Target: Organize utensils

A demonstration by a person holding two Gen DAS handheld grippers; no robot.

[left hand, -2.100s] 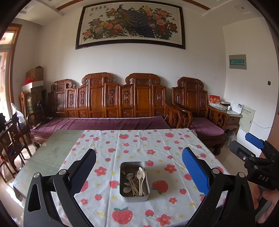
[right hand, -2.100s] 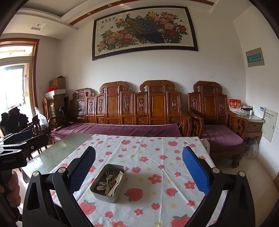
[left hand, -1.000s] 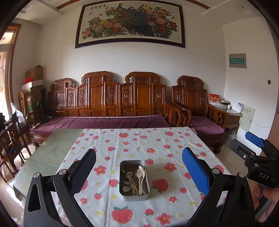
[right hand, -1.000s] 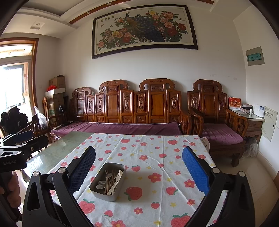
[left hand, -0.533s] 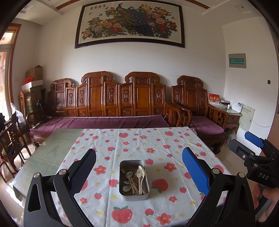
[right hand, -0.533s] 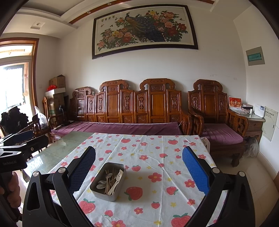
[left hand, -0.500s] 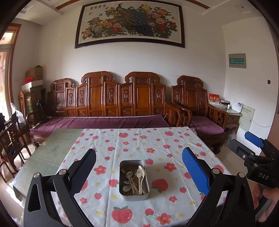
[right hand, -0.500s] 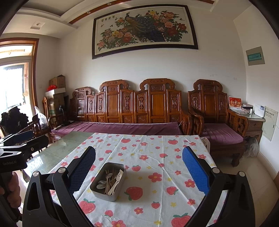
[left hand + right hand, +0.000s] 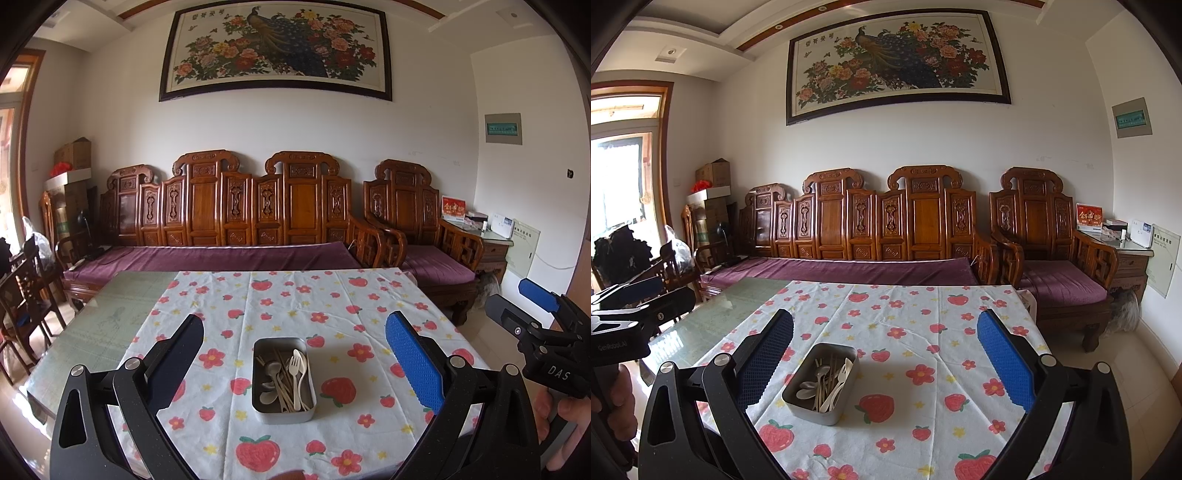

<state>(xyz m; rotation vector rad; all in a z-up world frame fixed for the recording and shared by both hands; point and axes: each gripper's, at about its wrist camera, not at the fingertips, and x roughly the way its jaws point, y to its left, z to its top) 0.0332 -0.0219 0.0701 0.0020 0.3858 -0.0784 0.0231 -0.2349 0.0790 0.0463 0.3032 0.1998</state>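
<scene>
A small metal tin (image 9: 283, 380) sits on the table (image 9: 92, 325), on a cloth (image 9: 332, 306) with red strawberries and flowers. Inside the tin lie white spoons (image 9: 301, 369), a white fork (image 9: 294, 365), a grey spoon (image 9: 271, 369) and thin wooden sticks (image 9: 282, 384), all mixed up.

The left gripper (image 9: 294, 354) hangs above the near edge of the table with its jaws wide apart and nothing in them. From its camera the tin is straight ahead, right between the two fingers. This camera also shows the right gripper (image 9: 532, 310) off to the side, with a hand (image 9: 565, 424) around its handle; how its jaws stand is hard to tell from here.

The right gripper's own camera shows its jaws wide apart too, holding nothing. Here the tin (image 9: 822, 384) is turned at a slant and sits nearer the left finger (image 9: 764, 358). Only this camera shows the left gripper (image 9: 639, 295) from outside, at the left edge, with a hand (image 9: 617, 406) under it.

Behind the table stands a long wooden bench (image 9: 871, 236) with a purple cushion
</scene>
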